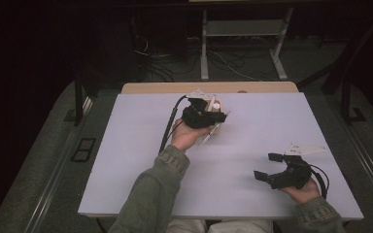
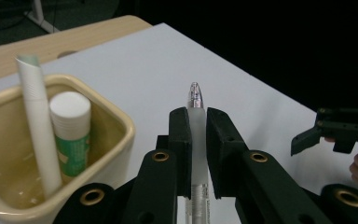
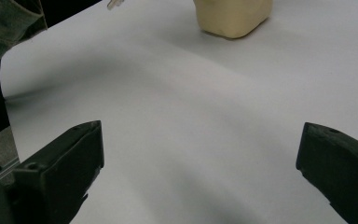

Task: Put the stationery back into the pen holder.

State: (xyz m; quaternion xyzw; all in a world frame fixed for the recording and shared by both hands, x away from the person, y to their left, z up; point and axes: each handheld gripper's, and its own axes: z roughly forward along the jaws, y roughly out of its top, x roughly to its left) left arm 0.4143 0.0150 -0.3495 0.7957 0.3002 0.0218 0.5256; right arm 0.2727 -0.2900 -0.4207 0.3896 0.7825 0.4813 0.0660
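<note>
Pen [image 2: 196,122] sits pinched in our left gripper [image 2: 195,140], tip just right of the cup [image 2: 121,122]; right gripper [image 1: 272,167] spread.

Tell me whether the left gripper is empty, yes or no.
No: the left gripper has its fingers shut on a translucent pen, beside the beige cup.

Olive-green sleeves [image 1: 160,182], black jaws, brass-ringed screws.
</note>
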